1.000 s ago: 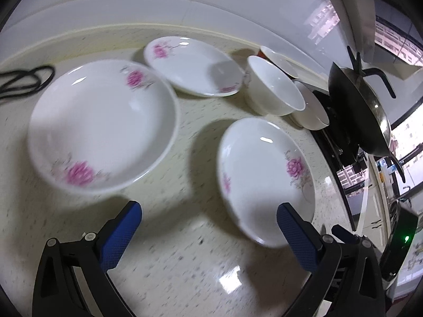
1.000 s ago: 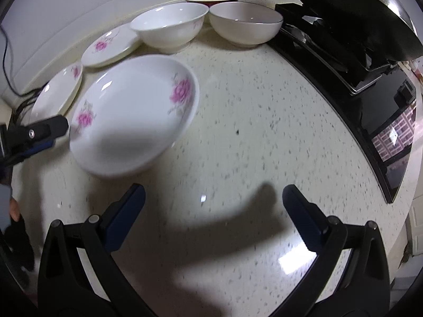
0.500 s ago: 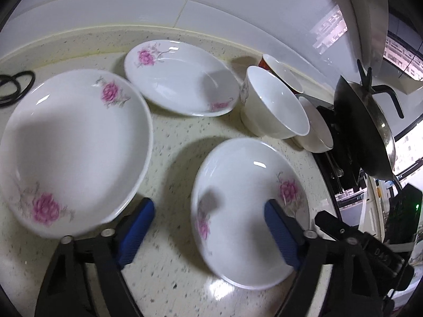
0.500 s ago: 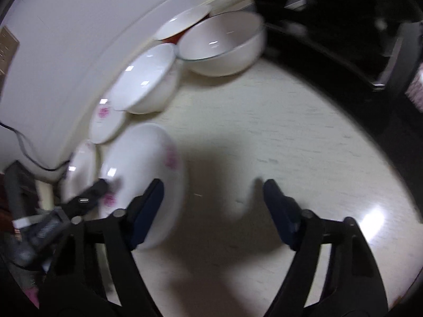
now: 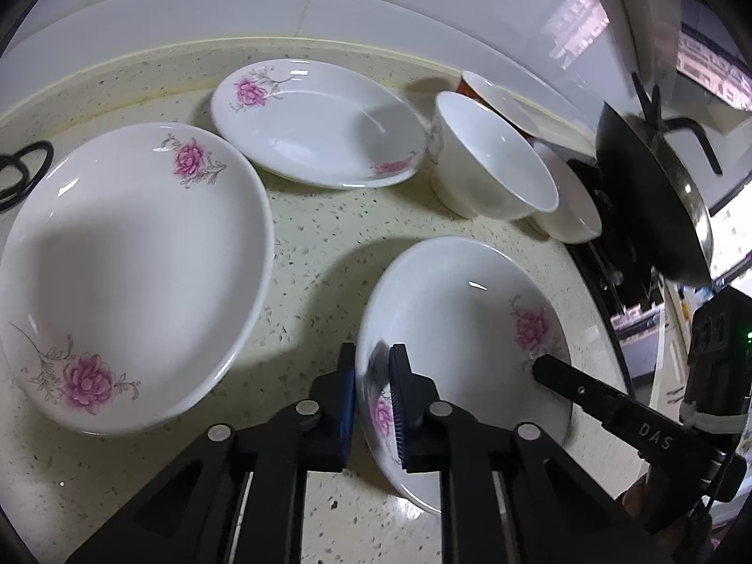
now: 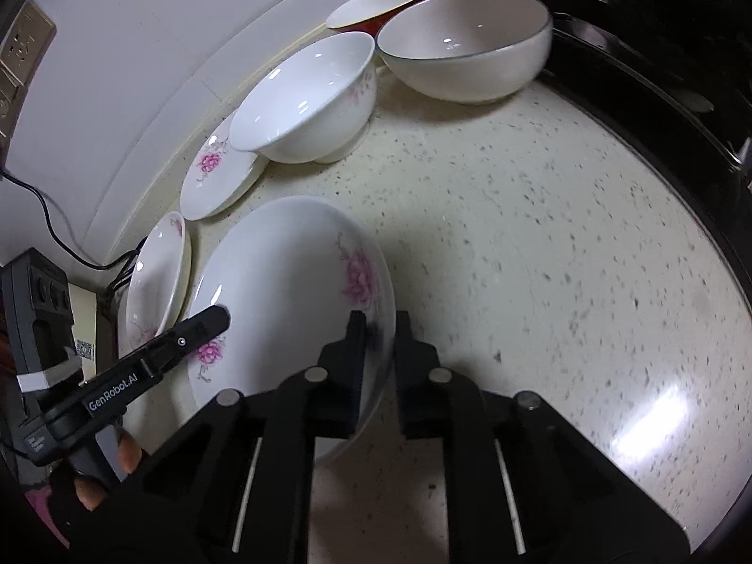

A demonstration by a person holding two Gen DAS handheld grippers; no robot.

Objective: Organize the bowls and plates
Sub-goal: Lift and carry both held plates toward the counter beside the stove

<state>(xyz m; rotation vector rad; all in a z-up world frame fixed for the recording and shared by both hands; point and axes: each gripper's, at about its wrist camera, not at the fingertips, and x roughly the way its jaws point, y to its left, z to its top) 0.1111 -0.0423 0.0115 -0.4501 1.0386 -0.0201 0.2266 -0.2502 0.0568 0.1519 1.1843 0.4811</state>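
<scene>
Both sets of jaws wide apart a second ago, now clamped on one dish: left gripper (image 5: pixel 371 399) pinching the near rim of the flowered plate (image 5: pixel 470 329) at lower centre of the left view, right gripper (image 6: pixel 379 352) pinching the opposite rim at centre of the right view. Probably ready for a two-handed lift onto another plate (none stacked so far). Large plate (image 5: pixel 131 272) at left of the left view, smaller plate (image 5: pixel 319 127) above it, white bowl (image 5: pixel 489 164) upper right. Both tools angled steeply down toward the counter (image 6: pixel 540 235), converging from opposite sides.
</scene>
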